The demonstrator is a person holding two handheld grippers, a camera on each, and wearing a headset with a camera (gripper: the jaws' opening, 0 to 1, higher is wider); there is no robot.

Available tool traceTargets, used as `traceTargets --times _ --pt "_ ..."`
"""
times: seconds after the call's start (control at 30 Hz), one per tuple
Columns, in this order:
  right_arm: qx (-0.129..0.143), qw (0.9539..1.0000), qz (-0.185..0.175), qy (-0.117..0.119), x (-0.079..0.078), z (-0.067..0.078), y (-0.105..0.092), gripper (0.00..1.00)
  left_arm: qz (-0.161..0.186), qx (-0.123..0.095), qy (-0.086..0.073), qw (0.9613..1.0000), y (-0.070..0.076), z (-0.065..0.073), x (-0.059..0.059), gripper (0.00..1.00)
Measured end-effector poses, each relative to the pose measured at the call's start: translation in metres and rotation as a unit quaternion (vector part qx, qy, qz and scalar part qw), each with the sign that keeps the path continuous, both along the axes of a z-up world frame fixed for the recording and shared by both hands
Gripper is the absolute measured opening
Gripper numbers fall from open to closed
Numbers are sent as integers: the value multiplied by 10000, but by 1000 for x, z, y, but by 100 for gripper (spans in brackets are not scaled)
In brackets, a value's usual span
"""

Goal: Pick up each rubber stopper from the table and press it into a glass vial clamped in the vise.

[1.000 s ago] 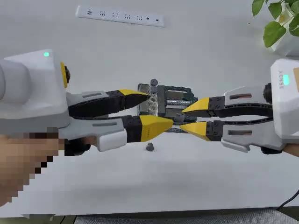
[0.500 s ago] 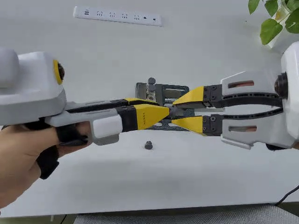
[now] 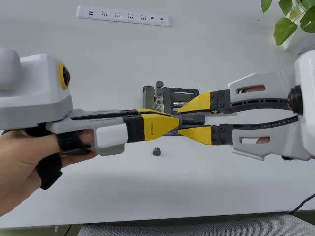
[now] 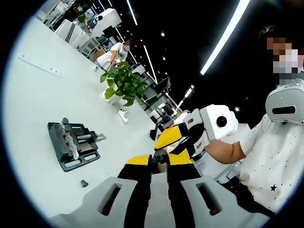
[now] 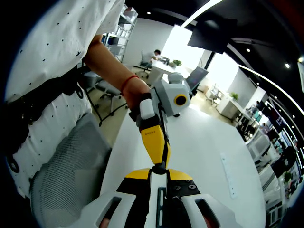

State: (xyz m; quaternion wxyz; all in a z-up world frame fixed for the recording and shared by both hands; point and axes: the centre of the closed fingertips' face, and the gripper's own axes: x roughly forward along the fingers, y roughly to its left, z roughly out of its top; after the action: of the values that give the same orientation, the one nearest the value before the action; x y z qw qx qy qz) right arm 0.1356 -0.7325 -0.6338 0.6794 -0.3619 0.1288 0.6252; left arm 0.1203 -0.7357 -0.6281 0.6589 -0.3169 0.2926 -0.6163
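Three rubber stoppers can be counted. The held stopper point(image 4: 160, 155), small and dark, is above the table, pinched at the very tips of the left gripper point(image 4: 160, 160), whose jaws are pressed together on it. The loose stopper point(image 3: 156, 151) lies alone on the white table point(image 3: 221, 196), just in front of the vise and below the two grippers. The seated stopper point(image 3: 159, 85) caps the far vial in the one vise point(image 3: 189, 92). Beside it in the same clamp stand clear glass vials point(image 3: 158, 102), too blurred to count.

Two grippers meet nose to nose over the vise. The right gripper point(image 3: 179, 121) points in from the opposite side with its jaws spread, one yellow finger above and one below the left gripper's tip. The held stopper sits in the gap between them; whether the right jaws touch it cannot be told. In the head view the meeting yellow tips cover the near part of the vise and hide the held stopper.

Farther out there is one power strip point(image 3: 123, 15) toward the far side of the table and one leafy plant point(image 3: 288, 24) at the far right. The person's hand point(image 3: 24, 157) is wrapped round the left gripper's body
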Motion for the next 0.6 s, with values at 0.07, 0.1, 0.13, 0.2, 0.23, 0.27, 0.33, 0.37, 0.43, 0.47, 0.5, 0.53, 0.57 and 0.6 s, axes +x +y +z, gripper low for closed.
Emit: traceTargets --times 0.07,0.1,0.13,0.2,0.23,0.27,0.33,0.37,0.43,0.47,0.5,0.53,0.57,0.6 --pt "-43 10000 41 -63 0 0 0 7 -12 3 2 10000 -1 0 -1 8" --pt "-64 9999 60 -75 -1 0 0 7 -37 -8 32 10000 -1 0 -1 7" --pt "-80 9999 70 -92 -1 -1 -1 7 -47 -18 35 10000 -2 1 -2 6" --pt "-131 9997 125 -166 -2 0 0 7 -49 -28 48 10000 -3 2 -2 6" --pt "-141 9997 123 -169 -1 0 -1 7 -56 -44 73 9999 -3 2 -2 7" --pt "-150 9996 146 -193 -1 0 -1 7 -60 -56 98 9999 -3 2 -2 7" --pt "-209 9993 168 -248 0 -1 -2 7 -57 -63 91 9999 -3 3 -2 6" --pt "-224 9992 178 -272 0 -1 -3 7 -64 -69 111 9999 -3 4 -2 6" --pt "-228 9992 188 -276 0 -1 -2 7 -72 -65 110 9999 -4 4 -2 6" --pt "-237 9991 196 -295 0 -1 -2 7 -68 -68 110 9999 -4 4 -2 5" --pt "-240 9990 203 -306 0 0 -2 7 -70 -78 125 9999 -4 4 -2 5" --pt "-243 9989 212 -325 0 0 -2 7 -70 -89 131 9998 -4 5 -3 5" --pt "-241 9990 202 -312 0 0 -2 7 -72 -99 151 9998 -4 5 -3 5" --pt "-228 9991 179 -297 -1 0 -2 7 -71 -114 161 9998 -3 5 -3 5"
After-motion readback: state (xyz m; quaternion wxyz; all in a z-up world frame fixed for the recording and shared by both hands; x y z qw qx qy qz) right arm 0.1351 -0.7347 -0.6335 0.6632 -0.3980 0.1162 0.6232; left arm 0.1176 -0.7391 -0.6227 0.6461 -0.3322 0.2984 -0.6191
